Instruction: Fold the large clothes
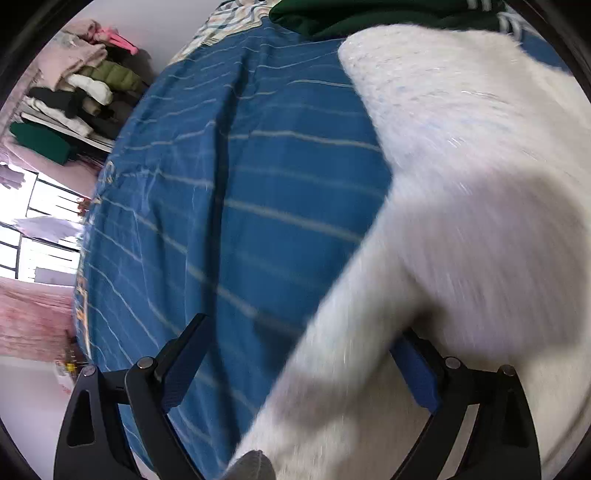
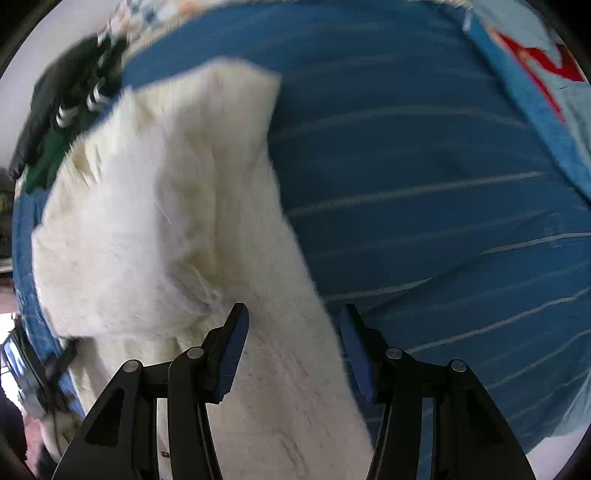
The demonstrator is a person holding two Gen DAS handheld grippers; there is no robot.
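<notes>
A large white fuzzy sweater (image 1: 461,184) lies on a blue bedspread with thin white stripes (image 1: 240,184). In the left wrist view my left gripper (image 1: 299,332) is open, its blue-padded fingers wide apart, with a blurred fold of the sweater hanging between them near the right finger. In the right wrist view the sweater (image 2: 166,203) spreads over the left half, and a strip of it runs down between the fingers of my right gripper (image 2: 291,317), which is open. The bedspread (image 2: 424,166) fills the right half.
A dark green garment with white stripes (image 1: 369,18) lies at the far end of the bed, also in the right wrist view (image 2: 70,103). Shelves of stacked clothes (image 1: 81,85) and a bright window (image 1: 33,221) stand left of the bed. A light blue and red fabric (image 2: 546,62) lies at the right.
</notes>
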